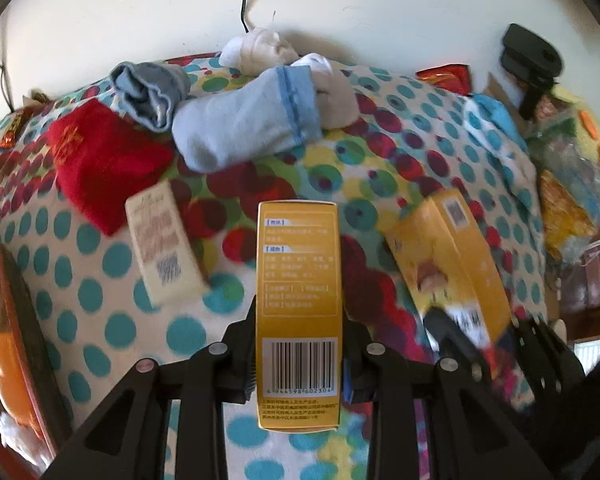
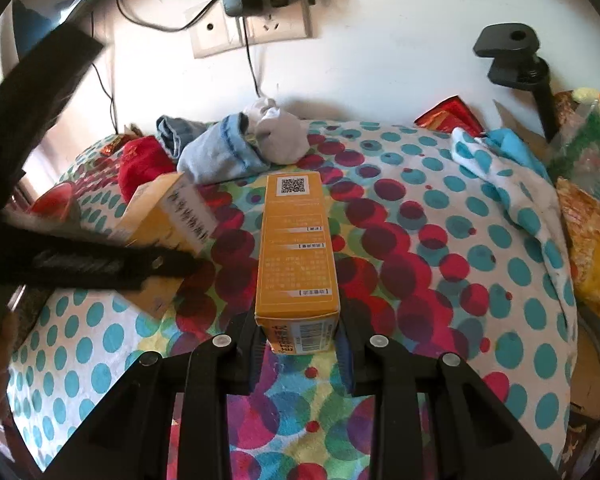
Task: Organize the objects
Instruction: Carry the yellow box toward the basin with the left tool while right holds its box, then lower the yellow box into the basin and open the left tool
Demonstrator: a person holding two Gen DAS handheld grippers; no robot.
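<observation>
Already each gripper clamps a yellow box lengthwise: left gripper [image 1: 298,354] holds the barcode box [image 1: 298,280], right gripper [image 2: 298,346] the QR-code box [image 2: 296,248], long axes pointing straight ahead of the jaws.

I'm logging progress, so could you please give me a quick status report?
Left gripper shut on a yellow box. Right gripper shut on another yellow box. Cream box and socks loose on the dotted blanket.

Cream box [image 1: 165,245] text blurred; orange toy [image 1: 4,354] cut off at left edge
</observation>
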